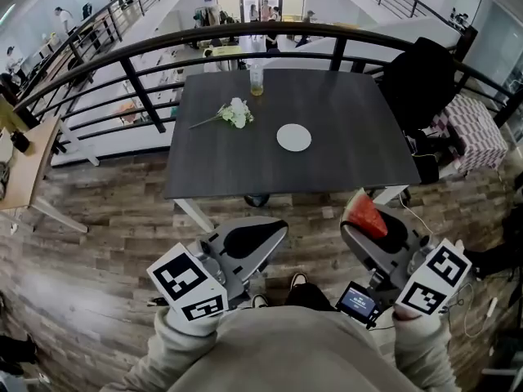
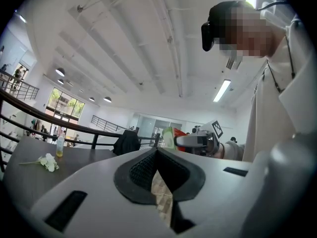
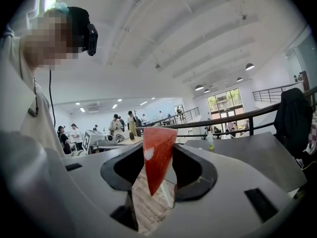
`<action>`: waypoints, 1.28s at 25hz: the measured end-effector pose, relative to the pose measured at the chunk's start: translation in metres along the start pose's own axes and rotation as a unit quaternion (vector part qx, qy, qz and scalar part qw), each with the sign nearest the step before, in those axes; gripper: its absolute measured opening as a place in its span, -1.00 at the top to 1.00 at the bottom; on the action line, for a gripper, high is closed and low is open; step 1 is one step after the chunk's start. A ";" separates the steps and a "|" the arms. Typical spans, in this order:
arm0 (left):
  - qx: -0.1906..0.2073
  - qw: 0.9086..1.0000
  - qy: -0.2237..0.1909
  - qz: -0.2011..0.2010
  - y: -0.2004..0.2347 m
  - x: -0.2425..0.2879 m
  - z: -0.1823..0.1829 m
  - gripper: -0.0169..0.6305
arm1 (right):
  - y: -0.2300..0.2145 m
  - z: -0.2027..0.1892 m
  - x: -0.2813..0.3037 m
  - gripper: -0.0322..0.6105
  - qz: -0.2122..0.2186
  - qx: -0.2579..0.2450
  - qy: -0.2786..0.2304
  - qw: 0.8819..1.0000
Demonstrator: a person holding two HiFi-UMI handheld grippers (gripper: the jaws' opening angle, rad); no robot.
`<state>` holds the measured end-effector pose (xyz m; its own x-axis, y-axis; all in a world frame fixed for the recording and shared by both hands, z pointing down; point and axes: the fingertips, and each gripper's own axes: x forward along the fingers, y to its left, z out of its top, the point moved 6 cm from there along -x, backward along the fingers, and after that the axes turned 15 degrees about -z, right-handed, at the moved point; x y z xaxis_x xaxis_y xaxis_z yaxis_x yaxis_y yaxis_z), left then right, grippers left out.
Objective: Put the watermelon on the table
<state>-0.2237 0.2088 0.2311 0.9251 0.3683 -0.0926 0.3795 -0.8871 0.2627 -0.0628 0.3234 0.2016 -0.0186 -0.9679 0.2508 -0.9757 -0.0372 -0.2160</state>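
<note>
Watermelon [image 3: 157, 155], a single wedge-shaped slice, sits clamped between the two fingers of the right gripper [image 1: 369, 223]. The person holds that gripper low in front of the body, just short of the near edge of a dark counter [image 1: 343, 166]. The fingers stand fairly wide apart and press the slice on both flat sides. Its point hangs below them and its broad end rises above them. The left gripper [image 1: 255, 239] is alongside, well apart from the slice, its fingers closed together at the tips with nothing between them.

The step in hand appears to be carrying the slice forward to set it down. To do it well, keep the grip steady and no tighter, since the flesh looks soft and could crush or slip. Bring the fingers over the bare near part of the counter just ahead of them, lower until the slice rests, and only then open. A small round white plate [image 1: 293, 137] lies ahead and to the left of the right fingers. A white flower [image 1: 235, 113] and a glass of yellow drink [image 1: 257, 80] sit further beyond and are best avoided.

The slice has bright red, smooth flesh with one pale spot near its upper edge, and it tapers to a sharp point. In the left gripper view, a strip of green and white rind shows along its broad end.
</note>
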 end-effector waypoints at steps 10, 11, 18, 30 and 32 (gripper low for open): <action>0.012 0.999 -0.009 0.050 0.031 0.026 0.011 0.94 | -0.038 0.024 0.039 0.32 0.055 -0.021 0.000 0.998; 0.014 0.999 -0.009 0.051 0.036 0.032 0.012 0.94 | -0.047 0.026 0.041 0.32 0.057 -0.020 0.000 0.998; 0.027 0.998 -0.003 0.059 0.059 0.084 0.022 0.94 | -0.106 0.043 0.049 0.32 0.067 -0.008 -0.008 0.998; 0.028 0.996 0.009 0.081 0.079 0.147 0.026 0.94 | -0.178 0.045 0.039 0.32 0.077 0.026 -0.015 0.997; 0.024 0.997 0.019 0.075 0.082 0.156 0.024 0.94 | -0.188 0.044 0.034 0.32 0.066 0.038 -0.020 0.997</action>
<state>-0.0479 0.1869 0.2150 0.9704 0.2407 -0.0185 0.2387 -0.9448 0.2243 0.1299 0.2868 0.2095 -0.1361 -0.9746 0.1779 -0.9460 0.0745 -0.3155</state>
